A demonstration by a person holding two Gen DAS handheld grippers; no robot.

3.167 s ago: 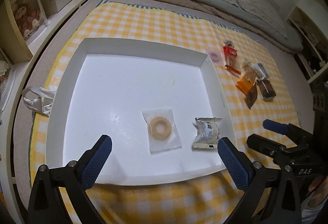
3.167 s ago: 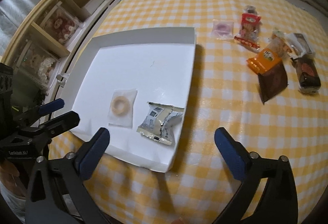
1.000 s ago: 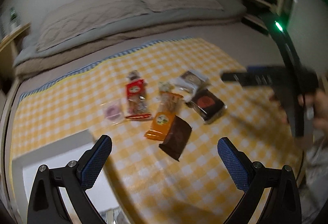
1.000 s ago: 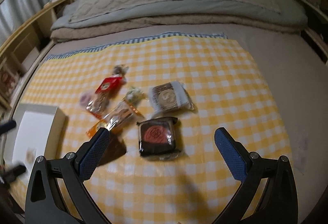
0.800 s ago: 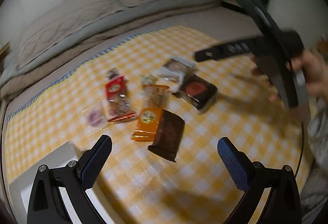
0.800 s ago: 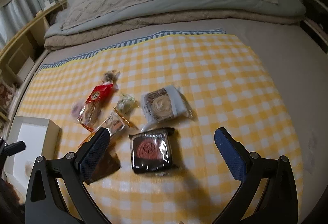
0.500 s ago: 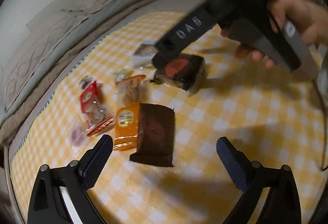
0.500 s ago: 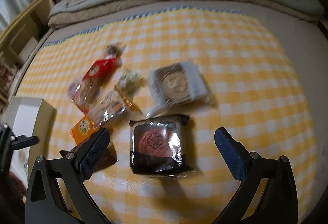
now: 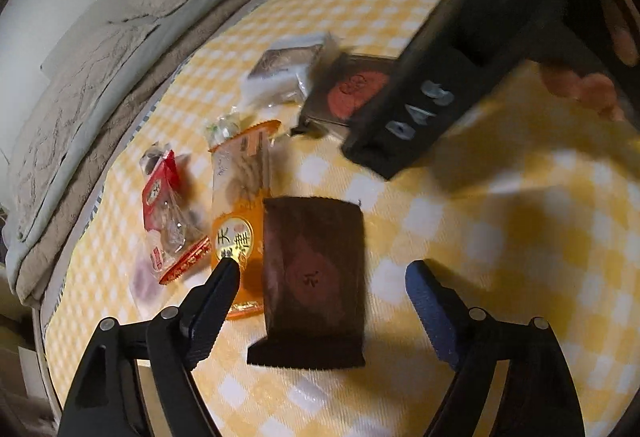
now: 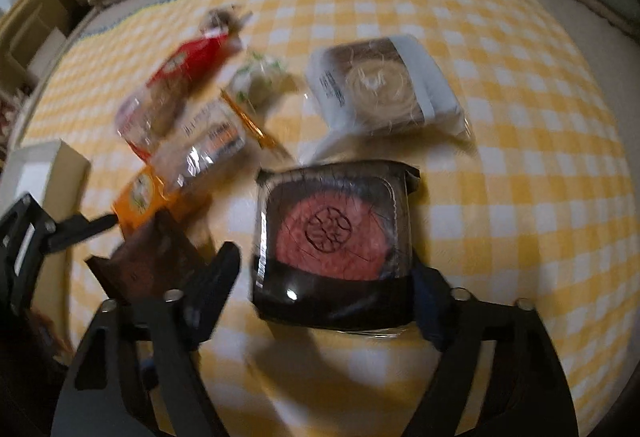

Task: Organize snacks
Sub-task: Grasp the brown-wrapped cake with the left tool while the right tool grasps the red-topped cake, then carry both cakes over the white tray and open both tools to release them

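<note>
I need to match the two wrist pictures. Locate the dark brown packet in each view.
Left wrist: dark brown packet at lower centre, between that gripper's fingers.
Right wrist: lower left, left of the fingers, partly hidden.
Shared landmark: orange packet, right beside it in both.

left gripper [image 9: 322, 283]: pointed steeply down, jaws closing, pads apparently not yet pressing
right gripper [image 10: 326, 271]: pointed steeply down, jaws closing
hand [image 9: 592, 85]: seen gripping the right handle
</note>
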